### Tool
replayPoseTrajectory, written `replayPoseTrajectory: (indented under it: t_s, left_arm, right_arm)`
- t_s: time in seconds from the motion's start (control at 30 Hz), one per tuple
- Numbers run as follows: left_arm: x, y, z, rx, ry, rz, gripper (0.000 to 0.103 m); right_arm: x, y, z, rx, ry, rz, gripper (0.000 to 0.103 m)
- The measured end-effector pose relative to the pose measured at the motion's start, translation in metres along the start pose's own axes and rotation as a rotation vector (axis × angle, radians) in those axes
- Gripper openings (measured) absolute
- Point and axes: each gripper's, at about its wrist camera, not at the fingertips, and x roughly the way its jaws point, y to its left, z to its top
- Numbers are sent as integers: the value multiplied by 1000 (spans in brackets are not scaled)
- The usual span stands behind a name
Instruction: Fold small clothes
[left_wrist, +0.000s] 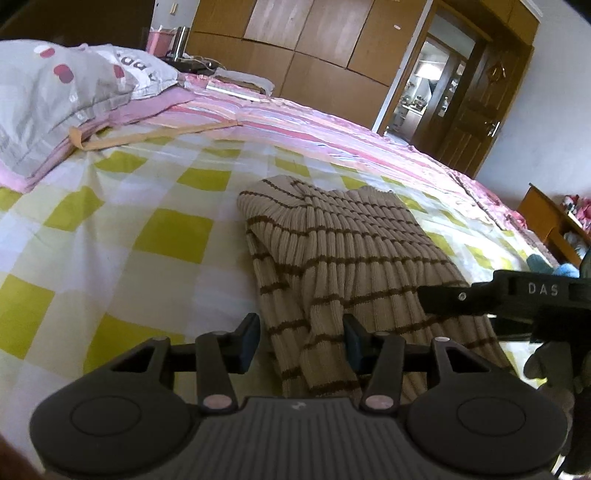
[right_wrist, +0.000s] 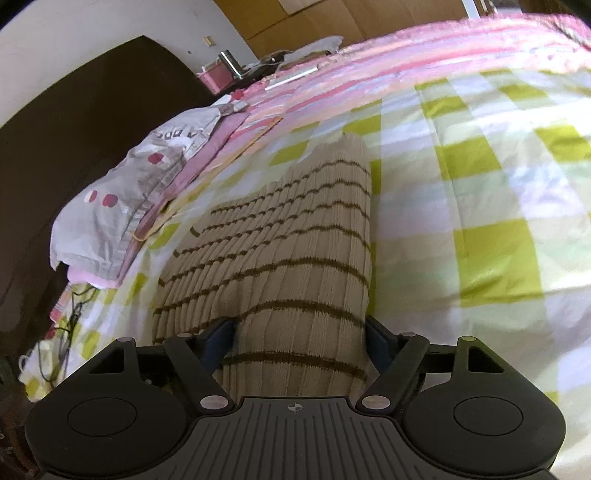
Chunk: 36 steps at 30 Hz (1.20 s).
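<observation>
Left view: my left gripper (left_wrist: 301, 341) is half open, jaws astride the near edge of the striped knit (left_wrist: 343, 254) on the checked bedsheet (left_wrist: 122, 236), gripping nothing. My right gripper (left_wrist: 443, 295) reads "DAS". Pillow (left_wrist: 55, 92) lettering unreadable. Open door (left_wrist: 476, 107).

Right view: my right gripper (right_wrist: 299, 341) is wide open, knit (right_wrist: 295, 258) between unpressed pads. Dark headboard (right_wrist: 74, 129).

The sweater (left_wrist: 343, 251) is ribbed knit cloth; the checked bedsheet (left_wrist: 122, 229) is smooth, slightly shiny cloth; the wardrobe (left_wrist: 314, 48) is matt wood.
</observation>
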Motion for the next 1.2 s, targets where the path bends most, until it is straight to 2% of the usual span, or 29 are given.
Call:
replayPoseTrajectory:
  t_s: [0.3, 0.57, 0.67, 0.93, 1.07, 1.2]
  left_arm:
    - [-5, 1, 0, 41, 10, 11, 54]
    - [-17, 6, -3, 68, 13, 97, 54]
    - [-20, 12, -6, 42, 18, 97, 54]
    - [-28, 5, -7, 75, 24, 133, 54]
    - [-36, -2, -13, 102, 35, 154, 54]
    - [-44, -8, -20, 116, 49, 168, 54]
  right_arm:
    - [-3, 21, -8, -37, 1, -15, 65]
    - [5, 56, -16, -126, 23, -21, 64]
    - [6, 67, -21, -173, 28, -31, 64]
    - [-16, 63, -27, -169, 18, -62, 65]
    - [-35, 65, -38, -215, -5, -79, 65]
    - [-43, 69, -53, -255, 8, -94, 65]
